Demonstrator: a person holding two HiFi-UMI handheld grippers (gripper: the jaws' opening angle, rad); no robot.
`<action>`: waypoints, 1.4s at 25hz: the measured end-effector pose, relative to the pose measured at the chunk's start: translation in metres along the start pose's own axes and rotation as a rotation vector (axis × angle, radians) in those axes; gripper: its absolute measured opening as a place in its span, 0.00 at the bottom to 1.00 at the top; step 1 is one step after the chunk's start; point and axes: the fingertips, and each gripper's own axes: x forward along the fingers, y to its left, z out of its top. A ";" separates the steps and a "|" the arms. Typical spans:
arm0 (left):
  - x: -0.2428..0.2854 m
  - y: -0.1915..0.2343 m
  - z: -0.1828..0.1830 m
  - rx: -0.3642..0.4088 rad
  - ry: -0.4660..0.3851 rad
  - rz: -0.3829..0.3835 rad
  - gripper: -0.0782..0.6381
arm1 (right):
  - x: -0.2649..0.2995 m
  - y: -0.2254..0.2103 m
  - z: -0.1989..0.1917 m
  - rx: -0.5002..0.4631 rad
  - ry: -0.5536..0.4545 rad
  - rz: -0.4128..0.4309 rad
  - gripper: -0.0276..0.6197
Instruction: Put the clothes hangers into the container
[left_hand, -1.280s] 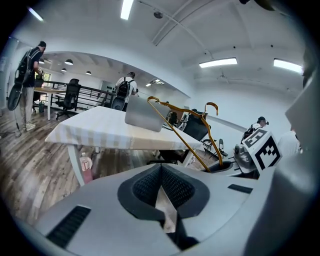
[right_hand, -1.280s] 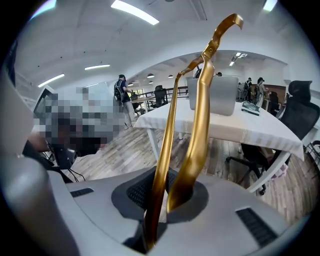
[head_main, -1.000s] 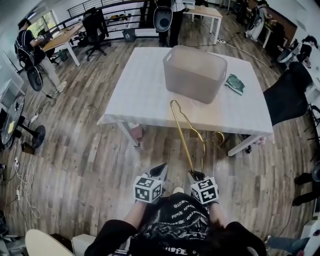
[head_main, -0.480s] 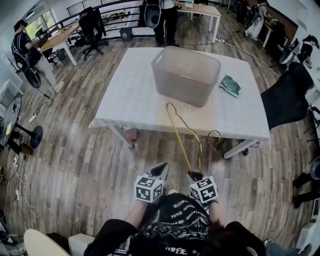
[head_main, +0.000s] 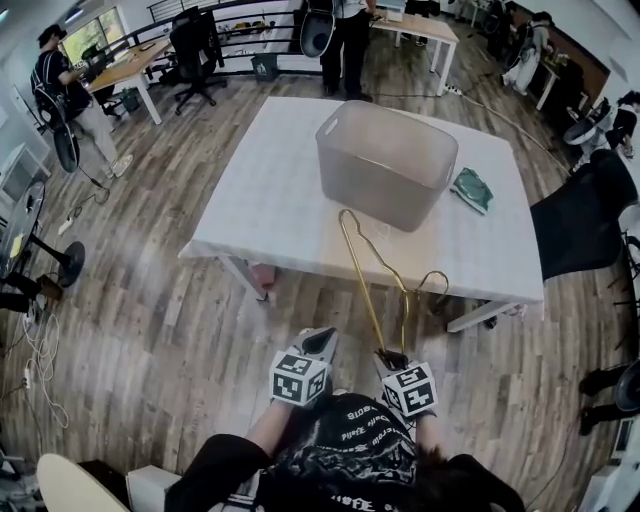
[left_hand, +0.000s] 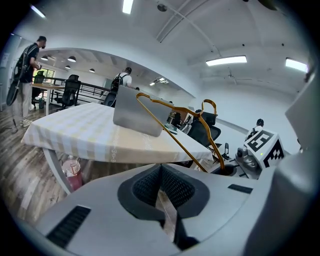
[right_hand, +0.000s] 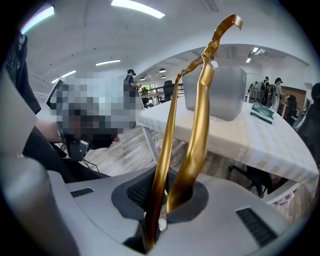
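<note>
Right gripper (head_main: 387, 354): clenched on the gold metal clothes hanger (right_hand: 199, 117); two of its limbs pass between the pads at its lower end.
Left gripper (head_main: 322, 337): jaws pressed together, nothing between them; it sits just beside the right gripper, apart from the hanger.
Hanger position: carried in the air, rising from the right gripper toward the white table with a pale checked cloth (head_main: 275, 205). In the head view its upper corner overlaps the table's near edge, and its hook curls to the right.
Container: a translucent grey plastic rectangular tub (head_main: 385, 165), upright on the table, beyond the hanger's tip; the hanger is outside it.
Other item on table: a dark green folded object (head_main: 470, 190), just right of the tub.
Surroundings: wood-plank floor (head_main: 150, 330); people at desks beyond the table.
</note>
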 end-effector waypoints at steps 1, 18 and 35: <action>0.004 0.005 0.005 0.001 -0.002 0.000 0.14 | 0.004 -0.003 0.005 -0.004 0.000 0.002 0.12; 0.127 0.149 0.120 0.008 0.004 0.006 0.14 | 0.109 -0.079 0.147 -0.061 0.001 0.054 0.11; 0.198 0.239 0.191 0.091 0.048 -0.089 0.14 | 0.098 -0.126 0.248 -0.206 0.010 0.138 0.11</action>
